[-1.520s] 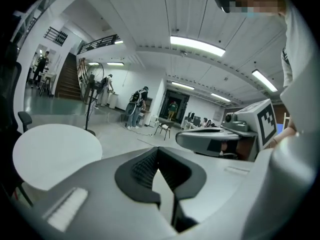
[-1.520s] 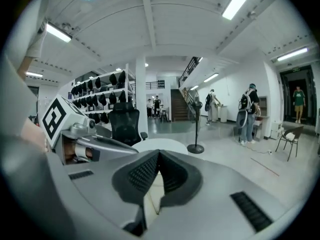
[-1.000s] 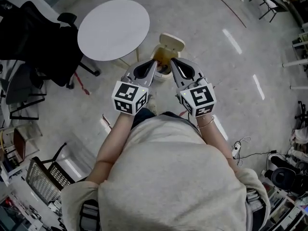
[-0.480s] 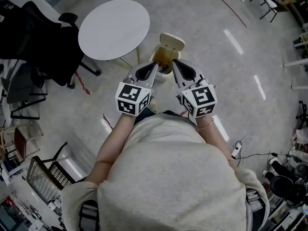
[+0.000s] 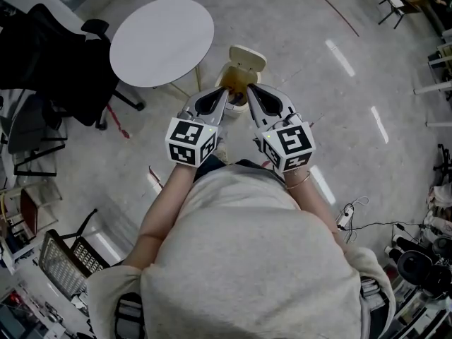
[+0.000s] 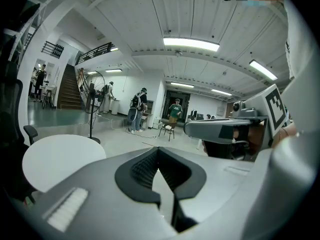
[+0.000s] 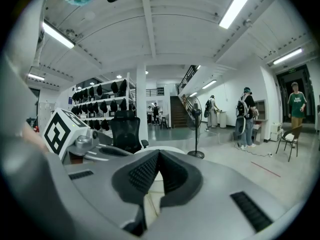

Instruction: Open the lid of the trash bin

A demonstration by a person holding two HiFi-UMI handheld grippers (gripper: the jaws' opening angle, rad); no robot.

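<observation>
On the floor (image 5: 332, 111), trash bin (image 5: 236, 85) lid (image 5: 248, 58) stands tilted open

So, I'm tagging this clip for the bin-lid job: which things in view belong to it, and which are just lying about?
Part of the job:
- trash bin
- its lid, standing raised
- left gripper and right gripper, both shut and empty

Just lying about:
- round white table
- black office chair
- wire rack
- floor cables
</observation>
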